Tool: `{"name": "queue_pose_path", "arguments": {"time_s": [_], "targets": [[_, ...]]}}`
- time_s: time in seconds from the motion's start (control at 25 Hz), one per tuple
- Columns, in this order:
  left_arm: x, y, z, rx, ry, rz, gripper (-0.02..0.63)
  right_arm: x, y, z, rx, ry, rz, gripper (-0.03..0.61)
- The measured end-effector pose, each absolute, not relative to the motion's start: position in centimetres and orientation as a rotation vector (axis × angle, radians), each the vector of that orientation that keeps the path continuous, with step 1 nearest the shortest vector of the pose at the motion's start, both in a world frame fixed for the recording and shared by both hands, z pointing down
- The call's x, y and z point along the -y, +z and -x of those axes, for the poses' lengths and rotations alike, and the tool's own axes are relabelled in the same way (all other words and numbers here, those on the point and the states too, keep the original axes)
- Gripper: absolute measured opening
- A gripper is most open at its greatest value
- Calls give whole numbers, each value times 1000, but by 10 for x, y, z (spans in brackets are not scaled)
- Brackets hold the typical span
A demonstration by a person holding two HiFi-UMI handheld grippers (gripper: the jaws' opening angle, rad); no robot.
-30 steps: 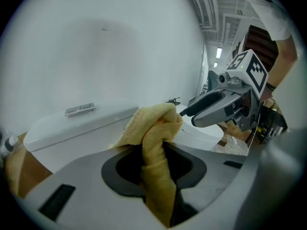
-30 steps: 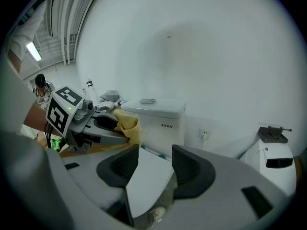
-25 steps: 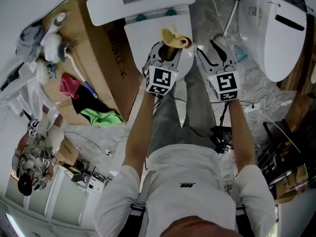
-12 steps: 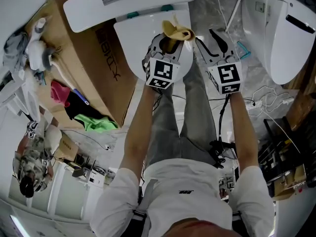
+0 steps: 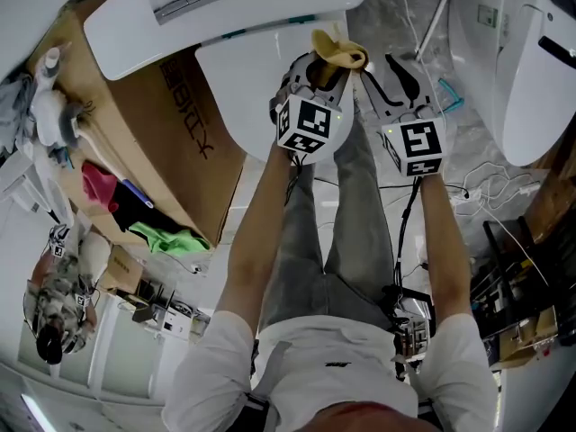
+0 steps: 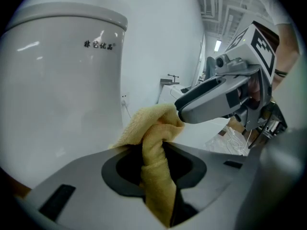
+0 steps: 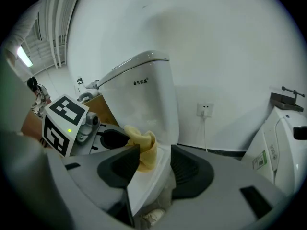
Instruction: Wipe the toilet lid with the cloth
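Closest to the body, over the right side of the toilet lid [image 5: 243, 84]: left tongs [image 5: 322, 72], clamped tight on a yellow cloth [image 5: 338, 52], folds bunched in the jaws and a tuft poking out past the tips. Just beside, to the right and off the lid's right edge: right tongs [image 5: 396, 68], jaws wide apart, gripping nothing, only the lid's rim showing in the gap.

Cloth apparently down on the lid by its right edge, toward the tank end. Contact not certain from above. Rest of the lid bare and white, spreading left of the cloth, long axis running away from the body toward the tank [image 5: 252, 12].

Wiping probably at an early stroke, most of the surface yet to cover. Next likely call: drag leftward across the lid, then work back along that axis, left side doing the work, being the one on the cloth.

Farther left, a cardboard box [image 5: 180, 106]. Far right, a second toilet [image 5: 513, 70].
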State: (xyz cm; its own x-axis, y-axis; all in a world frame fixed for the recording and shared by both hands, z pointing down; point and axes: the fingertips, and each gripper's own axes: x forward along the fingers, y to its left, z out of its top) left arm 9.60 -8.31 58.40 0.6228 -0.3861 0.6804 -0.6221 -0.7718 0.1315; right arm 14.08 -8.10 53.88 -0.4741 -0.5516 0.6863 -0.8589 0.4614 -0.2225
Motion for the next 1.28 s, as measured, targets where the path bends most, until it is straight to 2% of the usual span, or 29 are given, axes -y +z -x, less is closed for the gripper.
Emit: {"name": "queue_pose_path", "arguments": {"time_s": [0.48,0.8,1.28], "targets": [[101,648,-111,796,1071,-2402,130,78,567,-147,2149,793,-1190,219],[106,655,-102,841,1061,-2329,129,76,571,-143,2128,797,-1188,219],[107,653,-40,962,1010,-2244,129,71,572,-114,2132,779,-1136,217]]}}
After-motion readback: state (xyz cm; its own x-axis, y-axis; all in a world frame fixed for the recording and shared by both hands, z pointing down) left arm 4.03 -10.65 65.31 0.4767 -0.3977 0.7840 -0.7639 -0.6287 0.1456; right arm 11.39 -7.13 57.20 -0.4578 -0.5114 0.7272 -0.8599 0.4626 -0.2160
